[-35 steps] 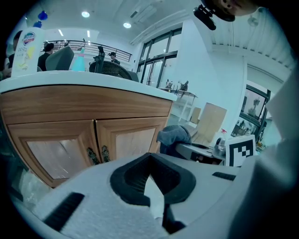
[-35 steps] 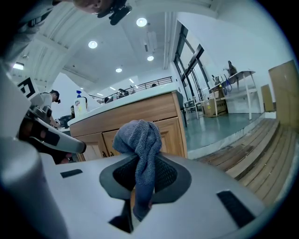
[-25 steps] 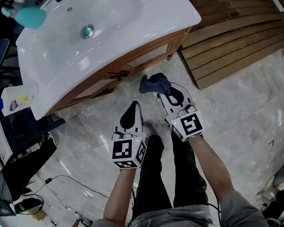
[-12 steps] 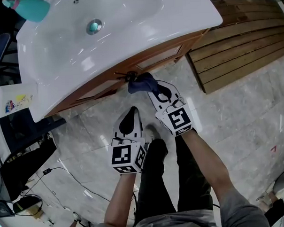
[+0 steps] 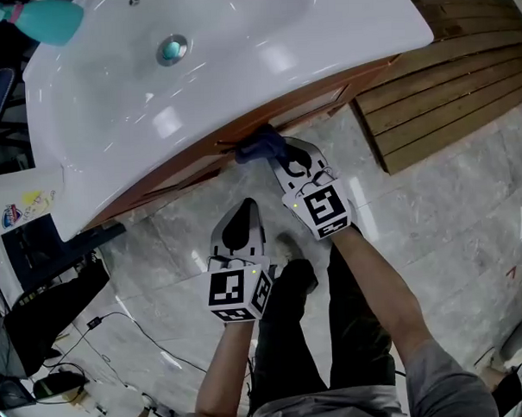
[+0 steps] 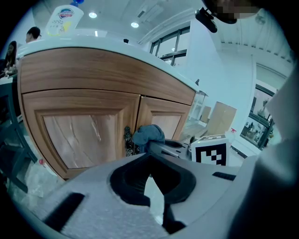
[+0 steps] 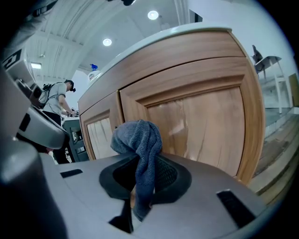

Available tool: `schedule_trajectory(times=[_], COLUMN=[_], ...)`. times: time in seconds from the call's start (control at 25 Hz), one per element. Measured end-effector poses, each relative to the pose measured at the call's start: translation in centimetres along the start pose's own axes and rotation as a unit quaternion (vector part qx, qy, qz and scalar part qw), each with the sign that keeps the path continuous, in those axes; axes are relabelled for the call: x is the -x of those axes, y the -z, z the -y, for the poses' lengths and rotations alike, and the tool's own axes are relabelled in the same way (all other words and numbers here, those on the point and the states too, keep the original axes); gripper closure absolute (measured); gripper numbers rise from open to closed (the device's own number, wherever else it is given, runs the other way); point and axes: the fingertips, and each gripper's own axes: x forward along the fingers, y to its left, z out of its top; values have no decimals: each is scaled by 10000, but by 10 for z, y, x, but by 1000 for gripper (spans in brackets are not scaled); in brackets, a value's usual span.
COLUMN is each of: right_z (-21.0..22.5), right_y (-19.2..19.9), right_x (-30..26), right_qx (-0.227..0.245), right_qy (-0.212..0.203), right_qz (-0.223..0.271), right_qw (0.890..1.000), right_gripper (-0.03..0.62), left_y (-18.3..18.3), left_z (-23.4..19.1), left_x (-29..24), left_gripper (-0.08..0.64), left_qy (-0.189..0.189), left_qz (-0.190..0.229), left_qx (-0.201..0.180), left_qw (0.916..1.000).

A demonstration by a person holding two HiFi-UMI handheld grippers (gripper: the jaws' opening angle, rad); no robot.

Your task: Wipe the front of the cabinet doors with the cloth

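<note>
A dark blue cloth (image 5: 256, 146) is bunched in my right gripper (image 5: 280, 159), which is shut on it. The cloth rests against the wooden cabinet doors (image 5: 199, 167) just under the basin rim, close to the dark door handles (image 6: 127, 140). From the right gripper view, the cloth (image 7: 140, 140) hangs out of the jaws before the right-hand door panel (image 7: 205, 126). My left gripper (image 5: 240, 215) hangs lower, over the floor, shut with nothing in it. The left gripper view looks past its jaws at both doors (image 6: 79, 135) and at the cloth (image 6: 148, 134).
A white basin (image 5: 194, 68) tops the cabinet, with a teal bottle (image 5: 50, 21) at its back corner. Wooden planks (image 5: 446, 91) lie on the floor to the right. A cleaner bottle (image 5: 23, 205) and cables (image 5: 102, 331) are at the left. A person (image 7: 58, 100) stands in the background.
My right gripper has carried the cloth up and left, from over the floor onto the cabinet front by the handles. The left gripper has barely moved.
</note>
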Motion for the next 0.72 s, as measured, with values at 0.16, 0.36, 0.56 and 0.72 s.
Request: schedule_trajectory(times=[0.16,0.36,0.56,0.72], right_z=[1,1,4,11], right_y=[0,2,3,5], right_x=[-6,-13,-14,-14], right_qx=[-14,-108,-183,-205], right_qy=[27,118,305,403], right_qz=[53,87,68,58], right_qw=[10000,9998,9993,9990], right_gripper=[545,545,545,545], left_y=[0,0,3,3], left_z=[-4,-7,-5,-4], left_x=[-5,-11,-11,-12], left_gripper=[552,552,552,552], left_qy=[31,55,77,73], left_qz=[15,46,25,30], left_qx=[-13,5,5,-9], left_qw=[10000,10000,10000,10000])
